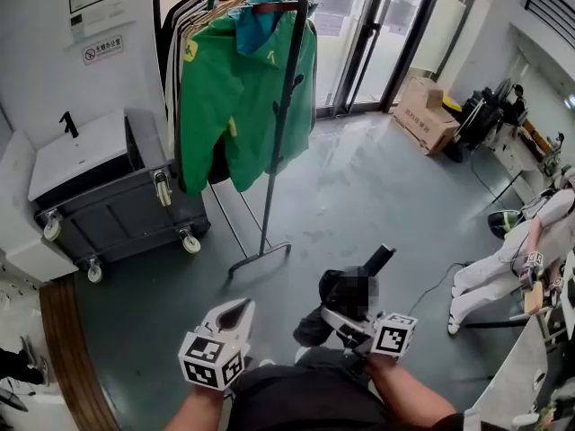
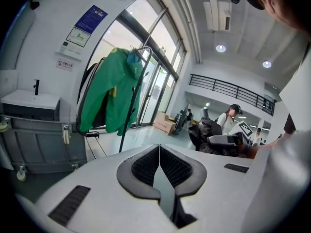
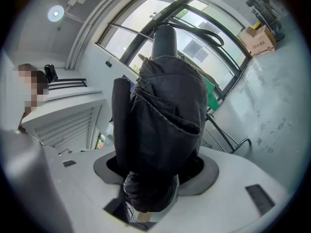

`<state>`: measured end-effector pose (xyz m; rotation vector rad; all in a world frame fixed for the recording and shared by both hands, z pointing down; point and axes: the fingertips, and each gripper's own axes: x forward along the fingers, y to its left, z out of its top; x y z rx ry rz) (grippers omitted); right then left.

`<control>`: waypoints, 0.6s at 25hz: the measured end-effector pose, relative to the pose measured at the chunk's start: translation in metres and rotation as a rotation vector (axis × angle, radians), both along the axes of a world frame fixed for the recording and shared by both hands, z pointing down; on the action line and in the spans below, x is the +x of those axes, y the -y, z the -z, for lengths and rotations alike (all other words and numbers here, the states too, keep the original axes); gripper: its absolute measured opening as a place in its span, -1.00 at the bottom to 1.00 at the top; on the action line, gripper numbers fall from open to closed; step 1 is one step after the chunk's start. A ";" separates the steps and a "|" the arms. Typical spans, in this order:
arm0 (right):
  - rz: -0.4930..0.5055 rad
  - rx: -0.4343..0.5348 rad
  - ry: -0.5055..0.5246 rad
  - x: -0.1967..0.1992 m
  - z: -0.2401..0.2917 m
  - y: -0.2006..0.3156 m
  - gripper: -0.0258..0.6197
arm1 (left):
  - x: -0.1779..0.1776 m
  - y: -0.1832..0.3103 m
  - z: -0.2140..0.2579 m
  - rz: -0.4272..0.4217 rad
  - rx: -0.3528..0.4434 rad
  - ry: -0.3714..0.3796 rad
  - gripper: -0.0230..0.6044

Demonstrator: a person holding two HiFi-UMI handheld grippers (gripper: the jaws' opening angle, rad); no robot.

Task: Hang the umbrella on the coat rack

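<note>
The black coat rack (image 1: 280,124) stands ahead of me with green jackets (image 1: 243,97) on its top rail; it also shows in the left gripper view as the rack (image 2: 133,96). A folded black umbrella (image 1: 349,293) is clamped in my right gripper (image 1: 346,317), low and right of the rack's base. In the right gripper view the umbrella (image 3: 165,115) fills the jaws and rises upright, its handle end on top. My left gripper (image 1: 238,312) is shut with nothing in it, its pads (image 2: 146,166) meeting at the tips.
A grey wheeled cart (image 1: 117,209) with a white sink top (image 1: 76,151) sits left of the rack. Glass doors (image 1: 377,34) are behind it. A cardboard box (image 1: 424,113) lies at the far right, and a person in white (image 1: 503,263) sits by a desk at the right.
</note>
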<state>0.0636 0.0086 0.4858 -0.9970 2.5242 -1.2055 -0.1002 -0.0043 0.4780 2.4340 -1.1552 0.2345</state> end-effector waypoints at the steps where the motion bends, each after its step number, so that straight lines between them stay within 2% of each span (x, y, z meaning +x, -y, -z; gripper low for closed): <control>1: 0.006 -0.001 -0.004 -0.004 0.000 0.005 -0.15 | -0.003 0.005 0.000 0.006 0.000 -0.002 -0.87; 7: 0.077 0.044 -0.039 -0.029 0.006 0.033 -0.15 | -0.022 0.026 -0.011 0.050 -0.023 0.007 -0.87; 10: 0.090 0.053 -0.043 -0.029 0.006 0.049 -0.15 | -0.020 0.038 -0.015 0.053 -0.034 0.019 -0.87; 15: 0.107 0.069 -0.045 -0.021 0.007 0.087 -0.15 | -0.010 0.076 -0.001 0.064 0.002 0.032 -0.87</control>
